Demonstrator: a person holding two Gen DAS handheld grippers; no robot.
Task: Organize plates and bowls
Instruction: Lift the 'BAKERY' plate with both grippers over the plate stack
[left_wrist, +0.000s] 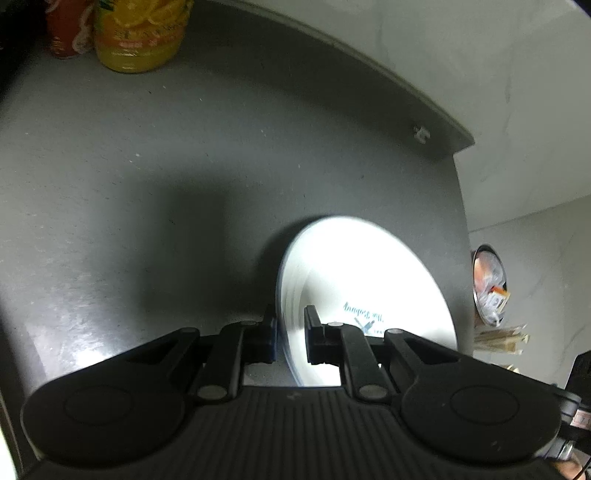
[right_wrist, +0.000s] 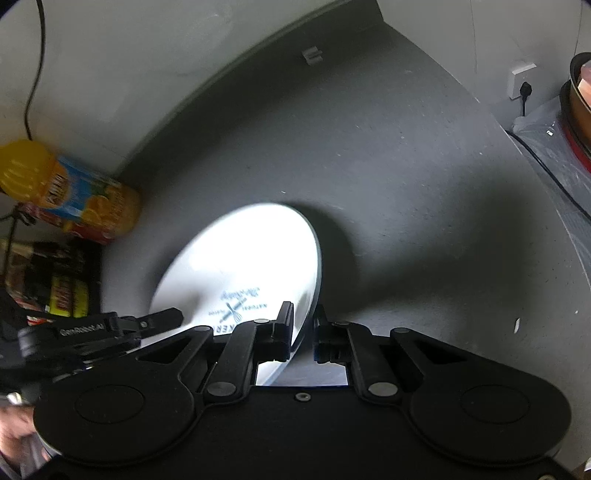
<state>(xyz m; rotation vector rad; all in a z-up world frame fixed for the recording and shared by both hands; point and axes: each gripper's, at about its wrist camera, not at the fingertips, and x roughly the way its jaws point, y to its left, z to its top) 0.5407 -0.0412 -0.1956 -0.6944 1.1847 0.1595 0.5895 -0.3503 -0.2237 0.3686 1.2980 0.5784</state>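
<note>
- One round, glossy white plate (left_wrist: 365, 280), printed blue logo, held above speckled grey countertop (left_wrist: 147, 155).
- Left gripper (left_wrist: 290, 334): matte black jaws clamping plate's rim.
- Right gripper (right_wrist: 303, 332): jaws straddling opposite rim, contact unclear.

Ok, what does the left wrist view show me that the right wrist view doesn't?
Only the left wrist view shows a metal bowl of packets past the counter's right end. Only the right wrist view shows the wall socket, dark boxes at left, and the left claw from the side. Both show the white plate gripped by the rim in each claw, the left and the right, plus the grey counter, the orange juice bottle and the small white clip.
</note>
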